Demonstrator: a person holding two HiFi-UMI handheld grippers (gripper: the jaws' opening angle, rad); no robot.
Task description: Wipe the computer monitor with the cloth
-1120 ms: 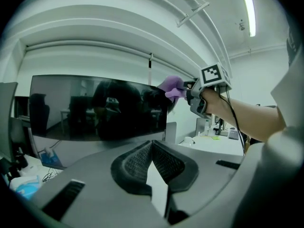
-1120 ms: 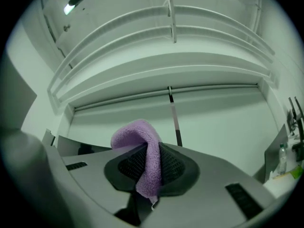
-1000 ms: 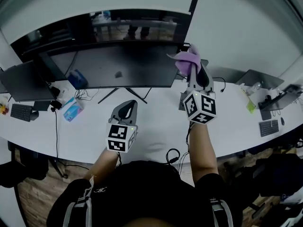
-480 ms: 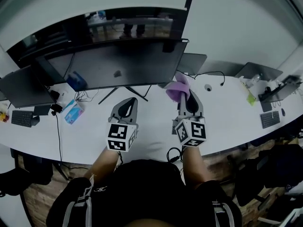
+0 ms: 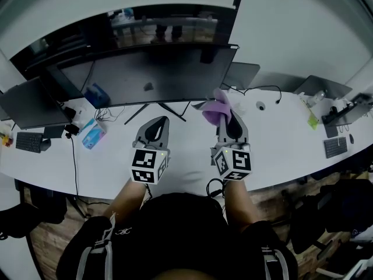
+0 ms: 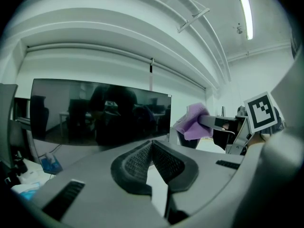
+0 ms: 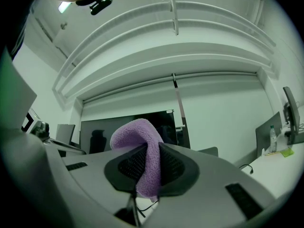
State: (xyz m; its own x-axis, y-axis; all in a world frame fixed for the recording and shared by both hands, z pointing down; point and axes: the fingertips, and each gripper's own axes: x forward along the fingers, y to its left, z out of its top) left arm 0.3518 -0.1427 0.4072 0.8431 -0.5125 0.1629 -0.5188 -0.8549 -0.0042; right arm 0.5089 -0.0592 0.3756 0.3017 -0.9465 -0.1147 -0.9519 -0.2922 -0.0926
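The right gripper (image 7: 148,152) had its fingers (image 7: 172,166) closed tight on a purple cloth (image 7: 137,133). The cloth was pinched between the two pads. A fold bulged up past the fingertips and curled over to the left, and a short end hung below the pads.

In the head view the cloth stood just ahead of the right fingertips, over the white desk (image 5: 280,142). It was near the lower right corner of the monitor (image 5: 145,77) but apart from the screen. The dark screen lay beyond the fingertips and mostly to their left.

The left gripper (image 6: 152,144) had its fingers (image 6: 137,163) brought together, with the tips touching and nothing between them. It was held over the desk in front of the monitor's stand (image 5: 156,109), and the screen spread wide ahead of its fingertips. To the right of those fingers, the left gripper view showed the right gripper and the cloth, level with the screen's right edge.

Off to the left of the left fingers, a blue packet (image 5: 93,135) lay on the desk among some cables.
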